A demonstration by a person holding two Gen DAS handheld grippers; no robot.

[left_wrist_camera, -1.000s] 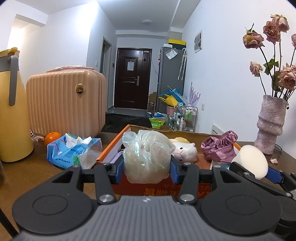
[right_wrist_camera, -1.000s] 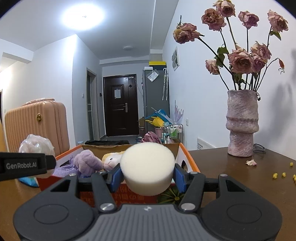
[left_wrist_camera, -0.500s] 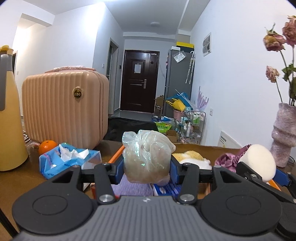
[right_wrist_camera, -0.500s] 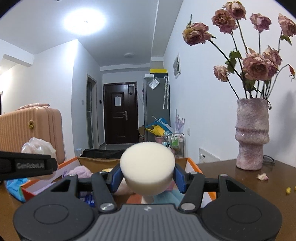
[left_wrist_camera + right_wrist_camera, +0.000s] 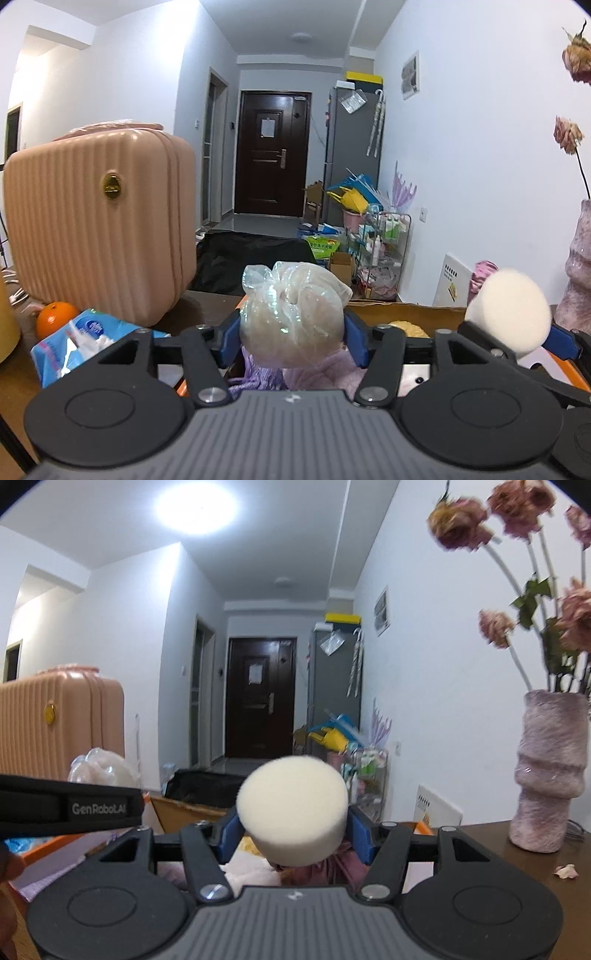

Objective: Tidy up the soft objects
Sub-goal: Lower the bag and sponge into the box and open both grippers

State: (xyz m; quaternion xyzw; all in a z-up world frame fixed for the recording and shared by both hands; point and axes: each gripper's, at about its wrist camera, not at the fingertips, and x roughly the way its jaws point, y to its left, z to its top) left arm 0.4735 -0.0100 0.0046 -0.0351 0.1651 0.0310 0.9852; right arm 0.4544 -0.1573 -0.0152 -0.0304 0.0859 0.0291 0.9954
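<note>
My left gripper [image 5: 291, 334] is shut on a clear plastic bag of soft stuff [image 5: 291, 317] and holds it above the orange-rimmed cardboard box [image 5: 406, 310]. A purple plush [image 5: 317, 376] lies in the box right under the bag. My right gripper [image 5: 291, 829] is shut on a round cream sponge [image 5: 291, 806], also above the box [image 5: 184, 806]; the sponge shows at the right of the left wrist view [image 5: 508, 310]. A pink satin cloth [image 5: 332, 864] and a white plush [image 5: 247, 867] lie under the sponge.
A pink suitcase [image 5: 99, 229], an orange [image 5: 55, 314] and a blue tissue pack [image 5: 85, 343] stand left of the box on the brown table. A pink vase with dried roses [image 5: 550, 775] stands at the right on the table [image 5: 535, 871].
Both grippers have risen and moved forward over the box with their loads; the box contents now lie beneath the fingers. Both stay shut.
</note>
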